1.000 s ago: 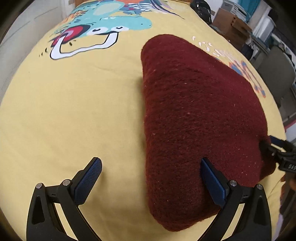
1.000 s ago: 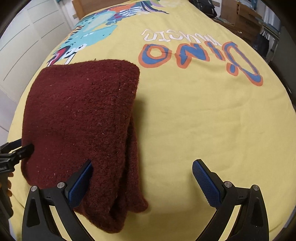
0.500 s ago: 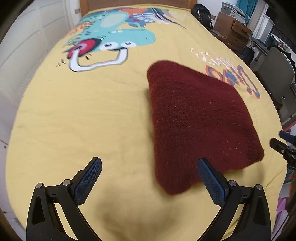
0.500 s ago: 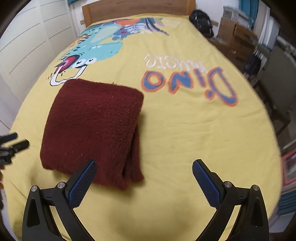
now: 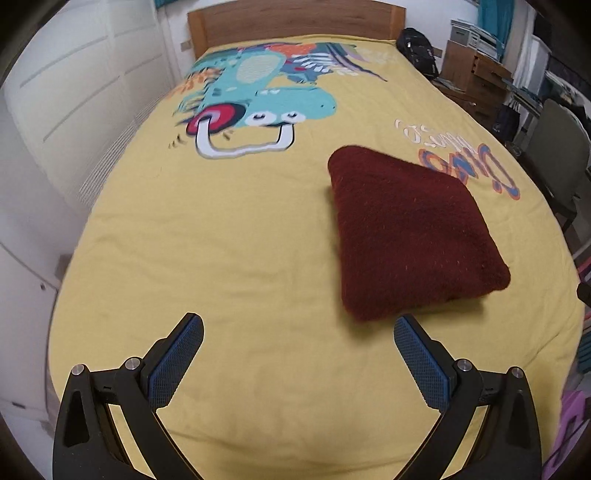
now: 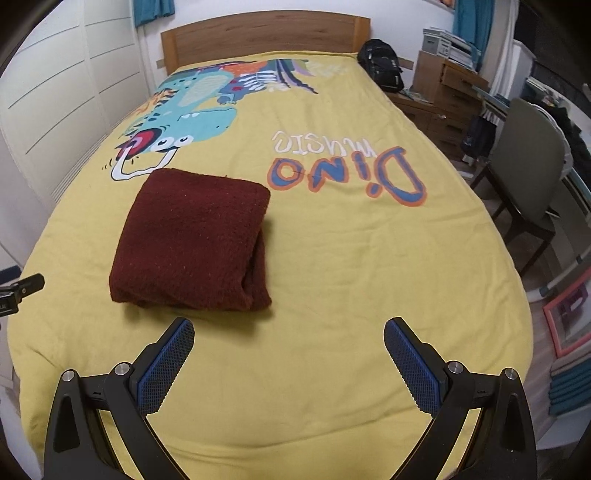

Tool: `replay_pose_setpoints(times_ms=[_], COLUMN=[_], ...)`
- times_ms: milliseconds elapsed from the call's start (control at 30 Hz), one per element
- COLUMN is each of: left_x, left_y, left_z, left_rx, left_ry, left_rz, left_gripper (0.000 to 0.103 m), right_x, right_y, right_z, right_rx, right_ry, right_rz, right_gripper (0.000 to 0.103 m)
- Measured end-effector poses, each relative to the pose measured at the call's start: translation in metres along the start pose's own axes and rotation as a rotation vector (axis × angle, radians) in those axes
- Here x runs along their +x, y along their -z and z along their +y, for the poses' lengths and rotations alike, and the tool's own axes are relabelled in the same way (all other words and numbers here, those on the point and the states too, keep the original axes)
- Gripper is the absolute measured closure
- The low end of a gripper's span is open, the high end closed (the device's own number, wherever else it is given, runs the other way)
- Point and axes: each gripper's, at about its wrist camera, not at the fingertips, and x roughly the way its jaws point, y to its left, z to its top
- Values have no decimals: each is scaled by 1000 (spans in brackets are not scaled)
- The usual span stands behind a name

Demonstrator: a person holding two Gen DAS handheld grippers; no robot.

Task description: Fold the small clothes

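Nearest the lens: left gripper (image 5: 297, 334), black frame with blue textured pads, fingers (image 5: 177, 360) spread wide, gripping nothing. Same deal with the right gripper (image 6: 288, 330), fingers (image 6: 412, 363) splayed wide apart and empty. Both hanging above the near end of the yellow dinosaur-print bedspread (image 6: 332, 258), touching nothing.

Just past the fingertips: dark maroon fuzzy knit garment (image 6: 192, 243), folded into a thick, roughly square bundle, lying flat on the bedspread near the foot of the bed, a bit left of centre from the right wrist view, off to the right from the left wrist view (image 5: 410, 236). Rounded fold along the right side, stacked layers showing at the near right corner. Looks tidy enough, probably done or close to it.

Handling guess: soft, light, floppy, chunky knit, so not slippery and nothing to break. Likely to spring open or sag if lifted by one layer only. Best bet for moving or squaring it up: pinching through the whole stack at the two near corners, one gripper each, or sliding under the near edge.

Further back: the teal dinosaur print (image 6: 184, 122) and upside-down "Dino music" lettering (image 6: 347, 170), then the wooden headboard (image 6: 266, 33). Black backpack (image 6: 380, 66), wooden drawers and a grey chair (image 6: 524, 155) along the right side, white panelled wardrobe doors (image 5: 74, 92) on the left.
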Motion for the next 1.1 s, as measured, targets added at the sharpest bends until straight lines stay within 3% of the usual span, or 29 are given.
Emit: replay_pose_setpoints(times_ms=[300, 1100], left_x=[-12, -10], left_y=[22, 32], left_z=[14, 22], left_rx=[-6, -23], left_ry=[-59, -62], left_rz=[11, 34], left_gripper=[1, 1], right_x=[-17, -16], right_y=[19, 27], right_z=[-6, -16], right_rx=[12, 22], right_ry=[5, 21], right_rz=[11, 25], right_gripper=[1, 1])
